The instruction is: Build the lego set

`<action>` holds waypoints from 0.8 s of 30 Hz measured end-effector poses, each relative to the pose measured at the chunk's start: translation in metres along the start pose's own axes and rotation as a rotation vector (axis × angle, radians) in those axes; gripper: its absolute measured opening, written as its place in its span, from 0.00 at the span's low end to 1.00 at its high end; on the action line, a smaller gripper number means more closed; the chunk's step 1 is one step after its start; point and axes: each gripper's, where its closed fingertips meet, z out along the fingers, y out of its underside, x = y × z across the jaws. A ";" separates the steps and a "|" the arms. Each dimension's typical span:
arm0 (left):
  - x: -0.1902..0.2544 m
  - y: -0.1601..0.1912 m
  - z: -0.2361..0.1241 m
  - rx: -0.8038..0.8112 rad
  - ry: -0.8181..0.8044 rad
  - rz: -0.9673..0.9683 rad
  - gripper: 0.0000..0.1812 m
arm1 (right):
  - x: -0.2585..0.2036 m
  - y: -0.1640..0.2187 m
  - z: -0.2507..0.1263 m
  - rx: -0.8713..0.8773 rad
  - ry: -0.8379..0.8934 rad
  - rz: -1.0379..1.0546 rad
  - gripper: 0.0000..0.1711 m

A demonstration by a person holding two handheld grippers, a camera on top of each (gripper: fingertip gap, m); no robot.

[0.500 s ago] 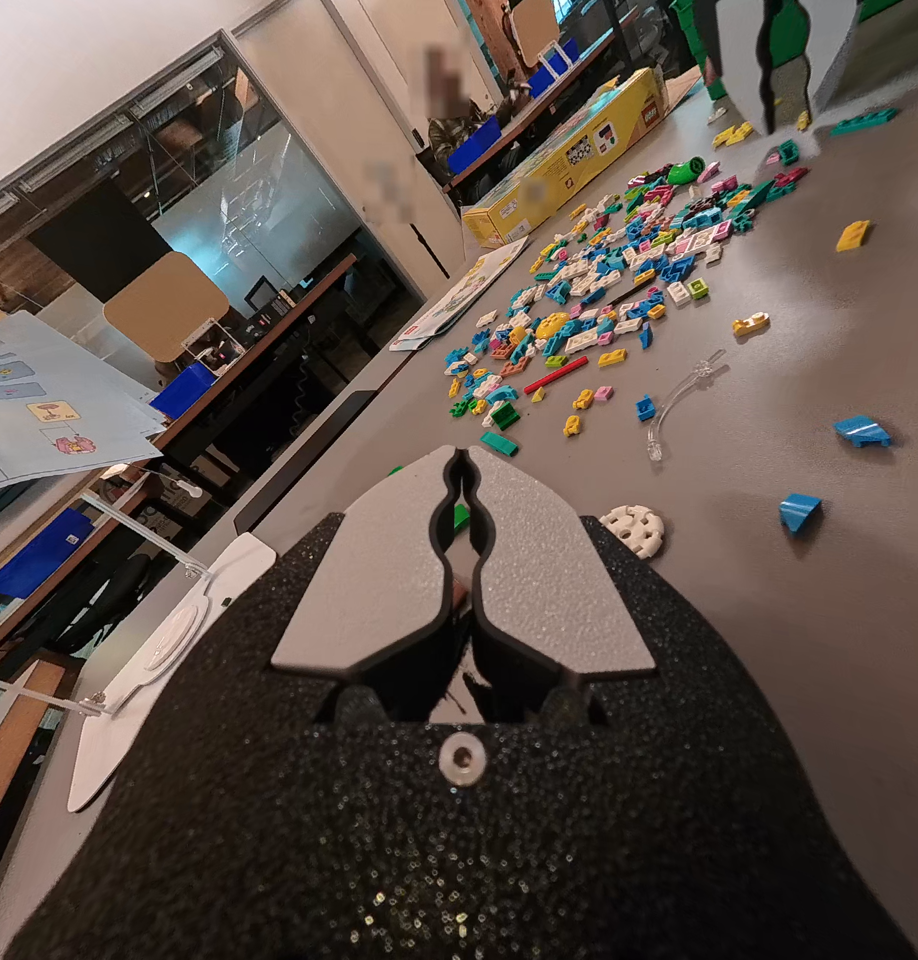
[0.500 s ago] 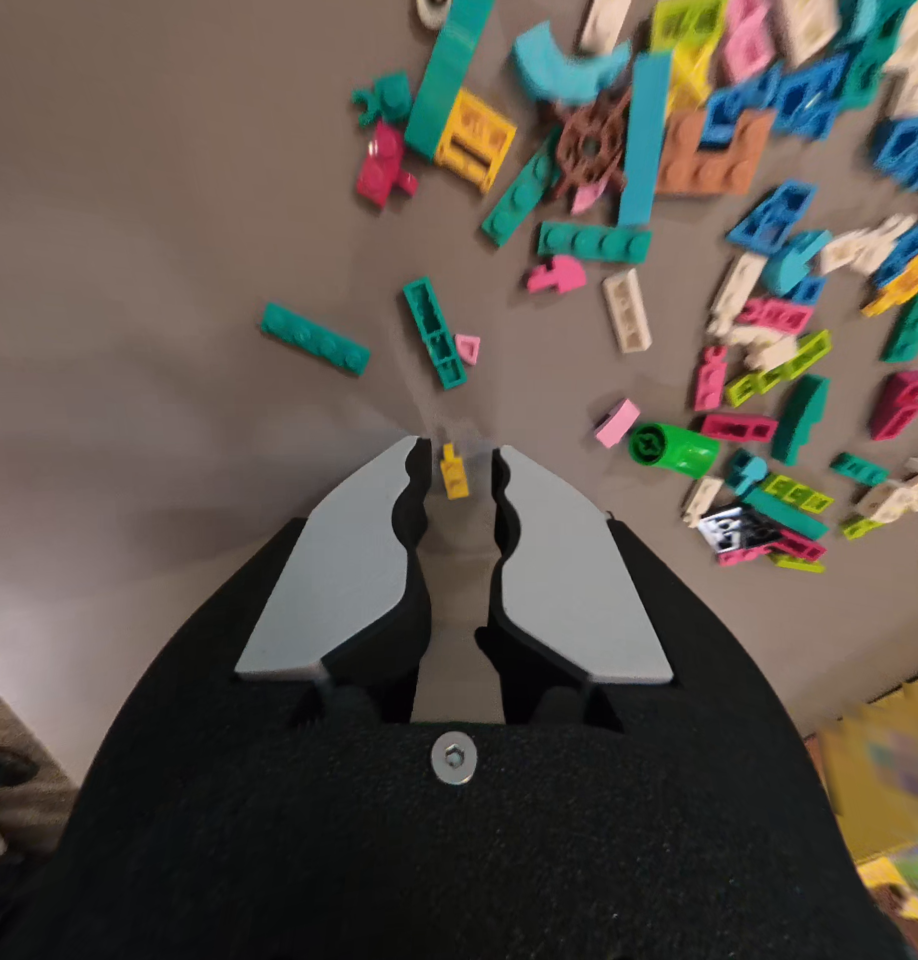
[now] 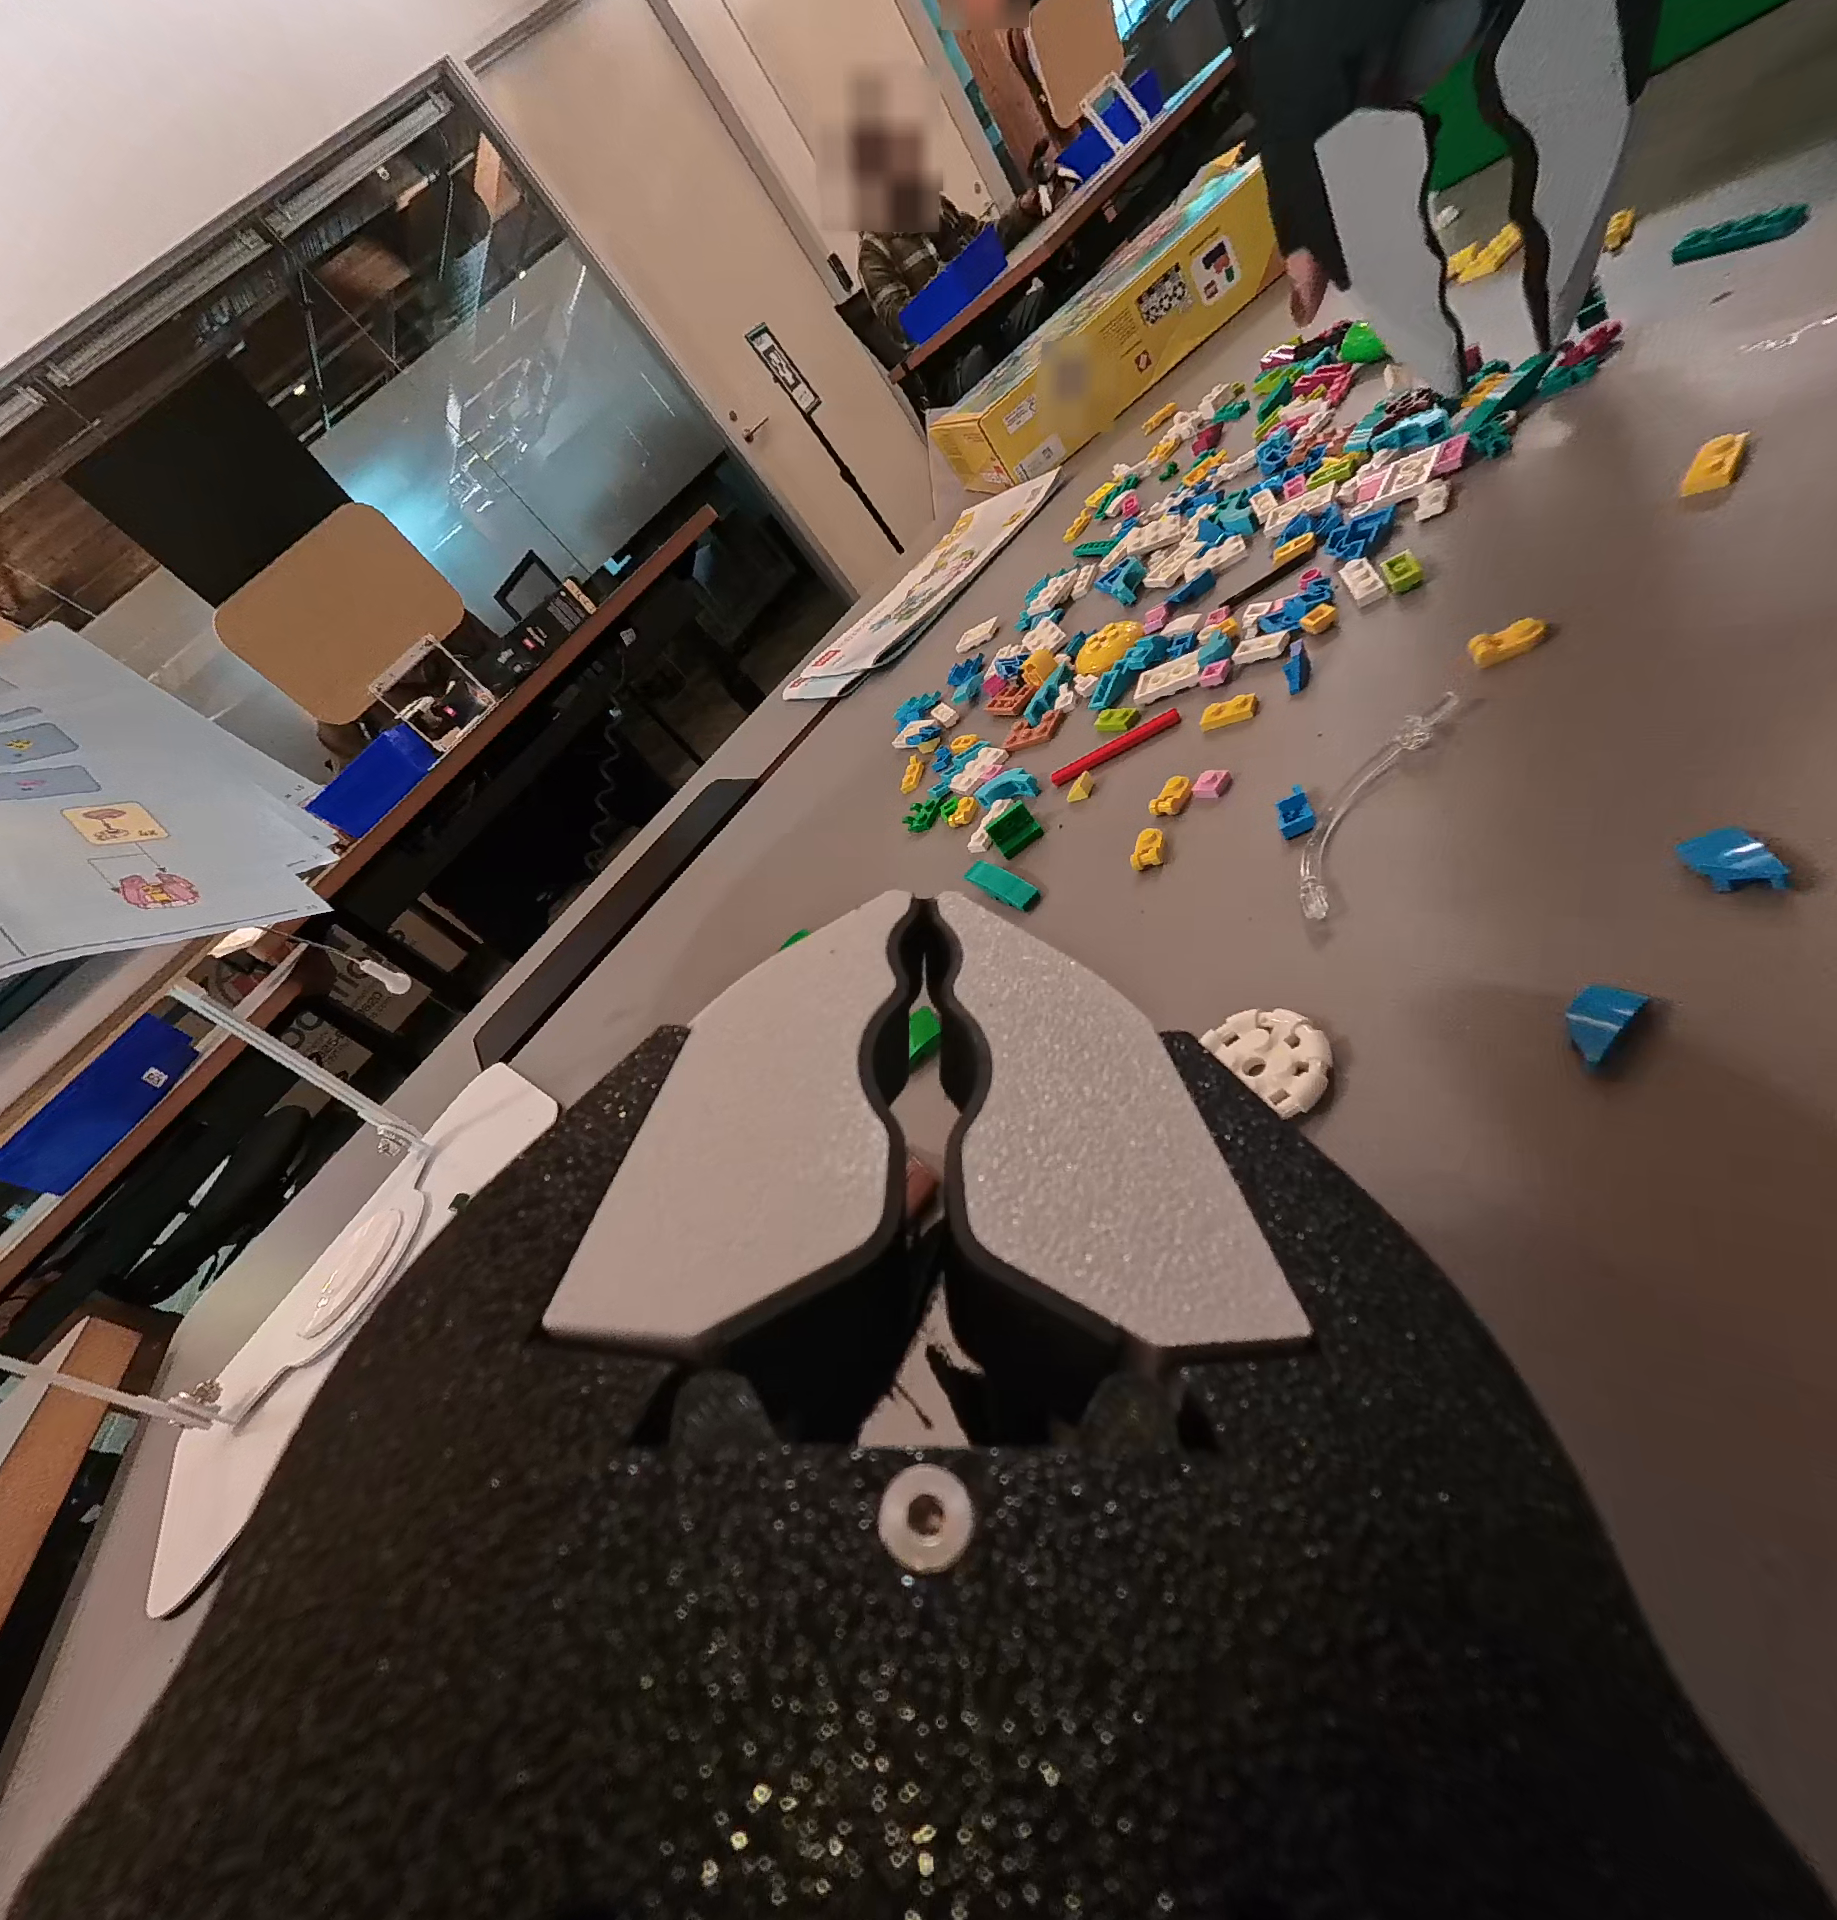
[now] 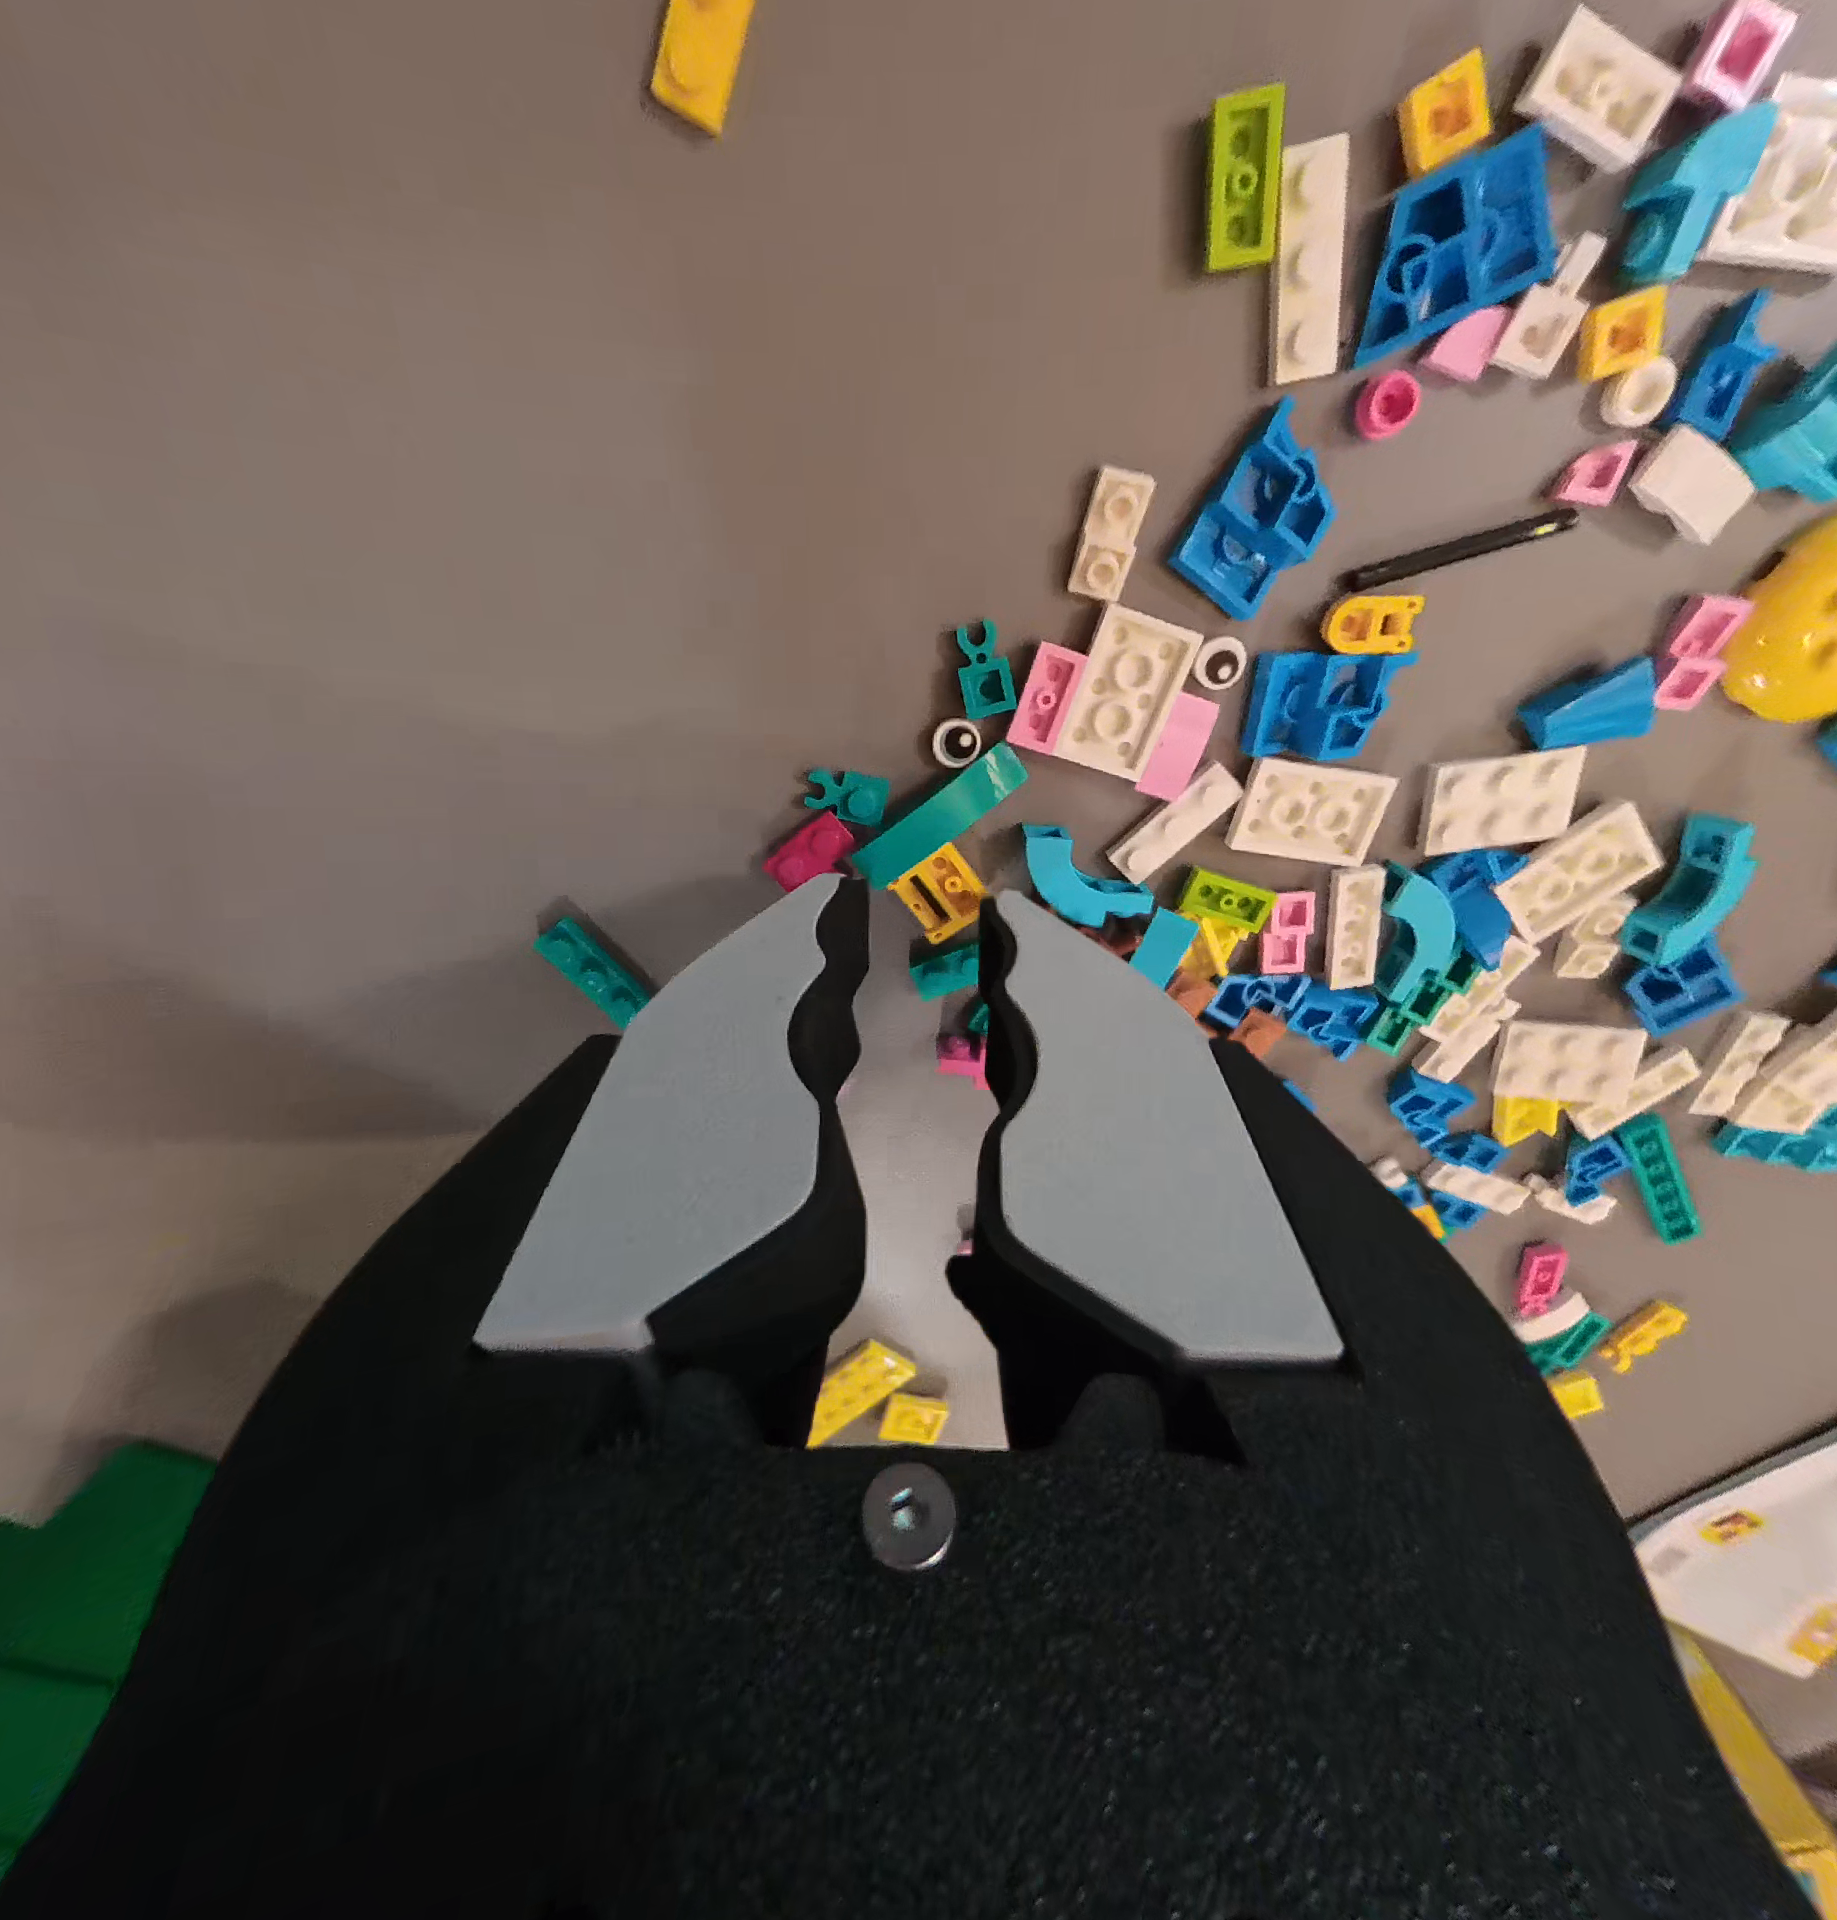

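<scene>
A pile of loose lego pieces (image 3: 1205, 582) in many colours lies on the grey table (image 3: 1516, 1299). My left gripper (image 3: 924, 906) is shut low over the table, short of the pile. A green bit (image 3: 922, 1029) shows through the gap between its fingers; I cannot tell if it is held. My right gripper (image 4: 922, 899) is open, pointing down at the pile's edge (image 4: 1309, 810). A yellow brick (image 4: 935, 894) under a teal curved piece (image 4: 940, 816) lies just between and ahead of its tips. The right gripper also shows far off in the left wrist view (image 3: 1501, 358).
A yellow box (image 3: 1101, 353) and an instruction booklet (image 3: 935, 592) lie beyond the pile. A white round plate (image 3: 1269, 1060), a clear curved piece (image 3: 1361, 800) and two blue pieces (image 3: 1735, 860) lie near my left gripper. A white stand (image 3: 301, 1299) sits at the left table edge. A green baseplate (image 4: 52, 1621) lies behind the right gripper. Spacing between my two grippers at the tips: around 30 centimeters. The green baseplate (image 4: 52, 1621) is closer to my right gripper, around 30 centimeters from its tips; the left tips are 55 centimeters off.
My right gripper has moved forward from a small yellow piece to the teal curved piece and yellow brick at the pile's edge, still open. The left gripper has stayed in place, shut.
</scene>
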 end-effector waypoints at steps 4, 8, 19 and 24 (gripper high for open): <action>0.000 0.000 0.000 -0.001 0.001 0.003 0.00 | 0.005 0.001 0.001 -0.043 0.019 -0.073 0.12; 0.001 0.000 0.000 -0.001 0.002 0.004 0.00 | 0.005 0.002 0.004 -0.064 0.005 -0.104 0.12; 0.000 0.000 0.000 -0.001 0.001 0.001 0.00 | -0.008 0.029 -0.020 -0.043 0.060 0.109 0.08; 0.000 0.000 0.000 0.002 0.002 -0.005 0.00 | -0.037 0.079 -0.023 -0.116 0.038 0.278 0.08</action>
